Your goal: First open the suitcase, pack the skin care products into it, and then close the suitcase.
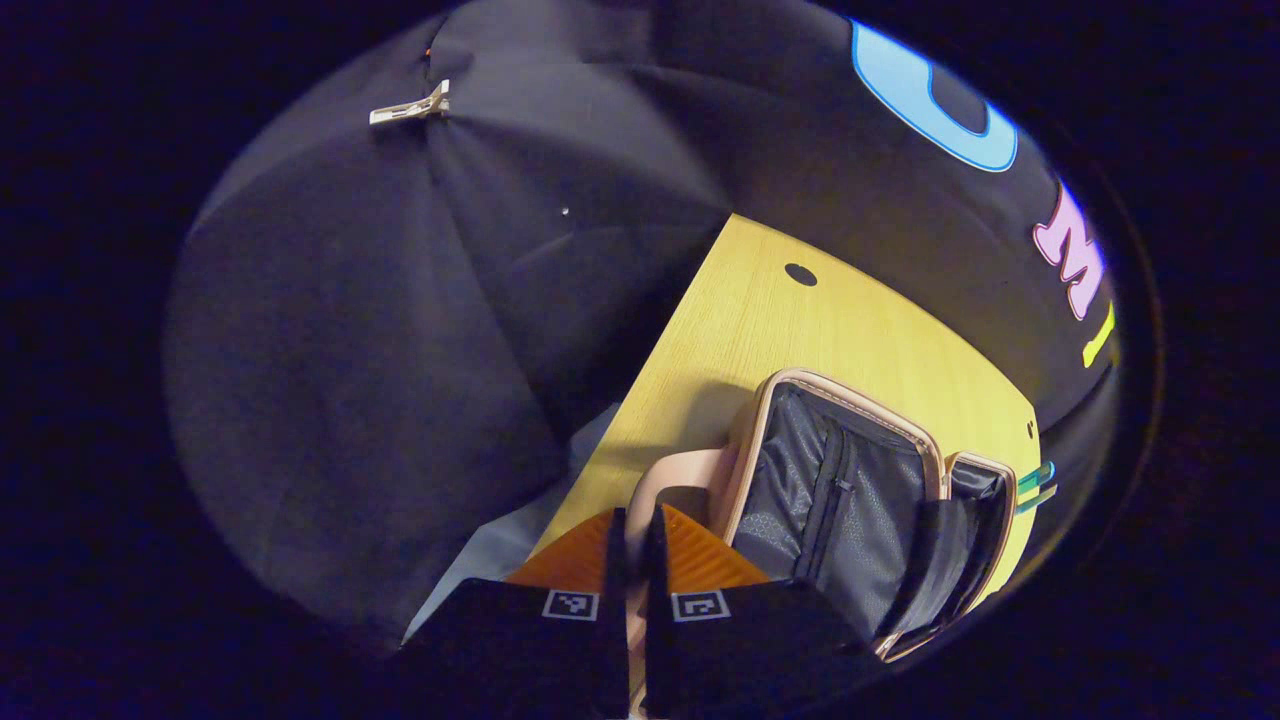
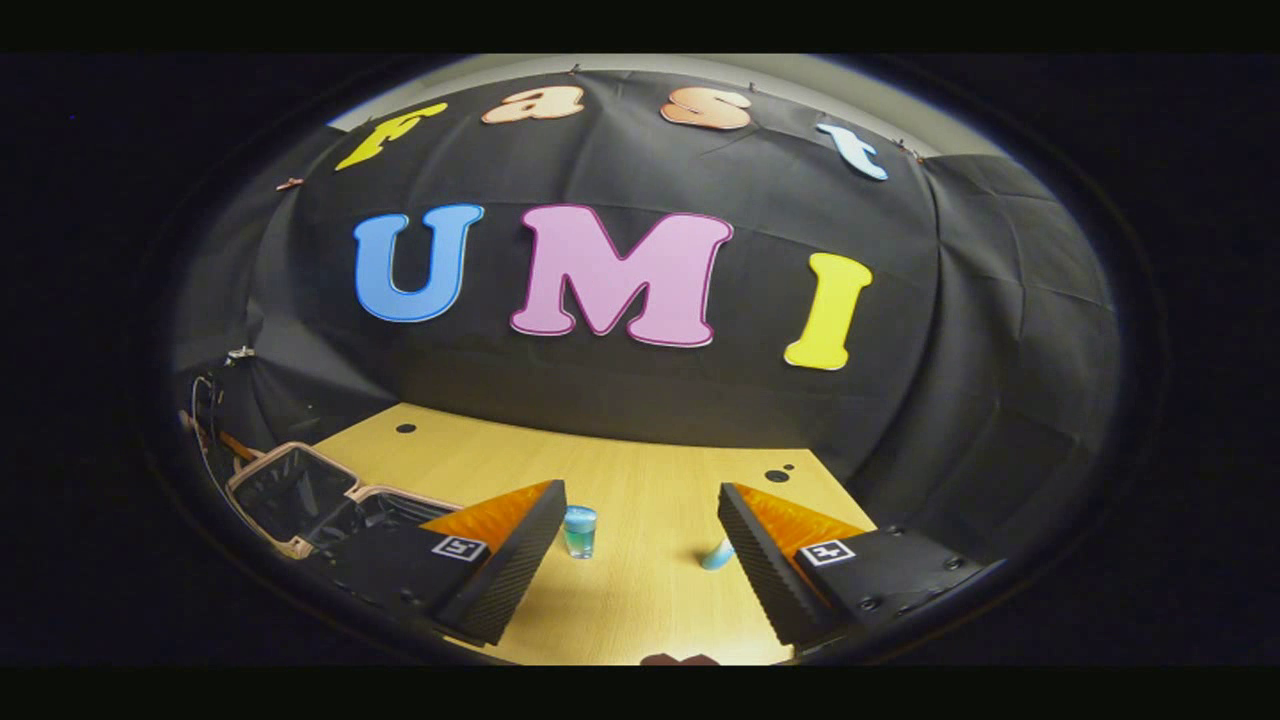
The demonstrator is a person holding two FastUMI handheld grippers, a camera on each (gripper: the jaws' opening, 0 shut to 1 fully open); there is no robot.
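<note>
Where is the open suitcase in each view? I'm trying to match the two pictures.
Left gripper view: suitcase at lower right, lying open, just past the fingers.
Right gripper view: suitcase at the far lower left edge.
Shared landmark: the wooden table it lies on.

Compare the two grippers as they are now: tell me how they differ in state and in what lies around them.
The left gripper has its fingers nearly together at the pale edge of the open suitcase; the right gripper is wide open, holding nothing. The left works at the suitcase; the right hangs over the table, with a small blue bottle between its fingers. Both point over the same table.
</note>
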